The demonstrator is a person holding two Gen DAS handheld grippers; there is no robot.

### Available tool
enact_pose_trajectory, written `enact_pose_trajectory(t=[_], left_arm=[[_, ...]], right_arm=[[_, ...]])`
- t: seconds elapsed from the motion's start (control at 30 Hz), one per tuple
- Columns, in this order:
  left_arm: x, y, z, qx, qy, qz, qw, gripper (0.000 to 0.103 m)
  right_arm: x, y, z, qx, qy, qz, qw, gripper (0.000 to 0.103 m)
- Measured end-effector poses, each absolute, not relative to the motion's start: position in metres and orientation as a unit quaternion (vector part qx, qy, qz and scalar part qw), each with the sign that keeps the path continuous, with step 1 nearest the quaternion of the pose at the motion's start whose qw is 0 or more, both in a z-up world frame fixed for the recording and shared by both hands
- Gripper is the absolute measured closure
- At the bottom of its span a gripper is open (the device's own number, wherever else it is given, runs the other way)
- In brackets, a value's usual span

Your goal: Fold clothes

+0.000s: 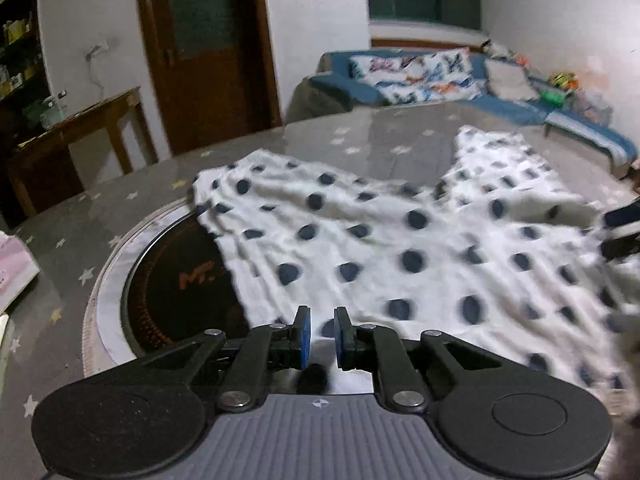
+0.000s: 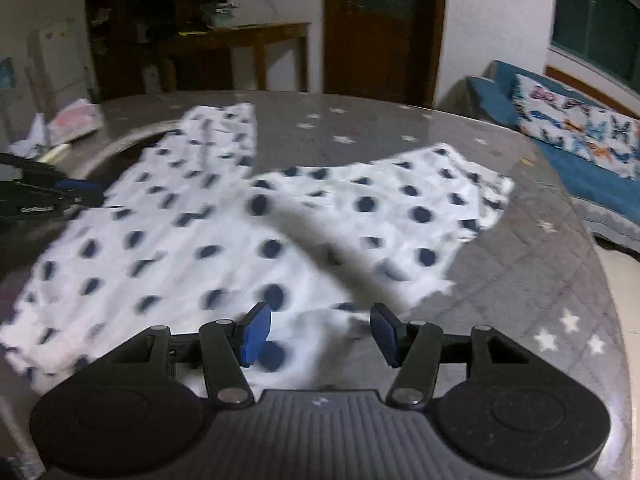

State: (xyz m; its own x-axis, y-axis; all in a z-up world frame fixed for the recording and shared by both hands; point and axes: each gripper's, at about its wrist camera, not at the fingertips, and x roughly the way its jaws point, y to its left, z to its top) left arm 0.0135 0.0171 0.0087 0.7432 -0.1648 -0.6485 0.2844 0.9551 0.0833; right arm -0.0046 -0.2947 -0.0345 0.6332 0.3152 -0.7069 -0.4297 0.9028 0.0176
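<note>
A white garment with dark blue dots (image 1: 380,240) lies spread on the grey star-patterned table (image 1: 360,140); it looks like shorts with two legs pointing away. It also shows in the right wrist view (image 2: 200,240). My left gripper (image 1: 322,336) is over the garment's near edge with its blue pads a narrow gap apart, nothing clearly between them. My right gripper (image 2: 320,332) is open over the near edge of the garment. The right gripper shows at the right edge of the left wrist view (image 1: 620,232), and the left gripper at the left edge of the right wrist view (image 2: 60,196).
A round black hotplate (image 1: 180,280) is set in the table, partly under the garment. A pink pack (image 2: 76,120) lies at the table's far left. A blue sofa (image 1: 440,80), a wooden door (image 1: 208,52) and a wooden side table (image 1: 80,128) stand beyond.
</note>
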Motion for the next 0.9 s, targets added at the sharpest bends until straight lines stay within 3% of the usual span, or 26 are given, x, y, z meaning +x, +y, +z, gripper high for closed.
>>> enact_pose_trajectory(t=[0.47, 0.9], left_arm=[[-0.048, -0.031, -0.006, 0.108, 0.349, -0.243, 0.898, 0.088], [-0.067, 0.002, 0.002, 0.105, 0.367, -0.268, 0.884, 0.089]], right_arm=[[-0.049, -0.268, -0.049, -0.116, 0.389, 0.244, 0.881, 0.045], [-0.077, -0.262, -0.046, -0.108, 0.41, 0.266, 0.866, 0.038]])
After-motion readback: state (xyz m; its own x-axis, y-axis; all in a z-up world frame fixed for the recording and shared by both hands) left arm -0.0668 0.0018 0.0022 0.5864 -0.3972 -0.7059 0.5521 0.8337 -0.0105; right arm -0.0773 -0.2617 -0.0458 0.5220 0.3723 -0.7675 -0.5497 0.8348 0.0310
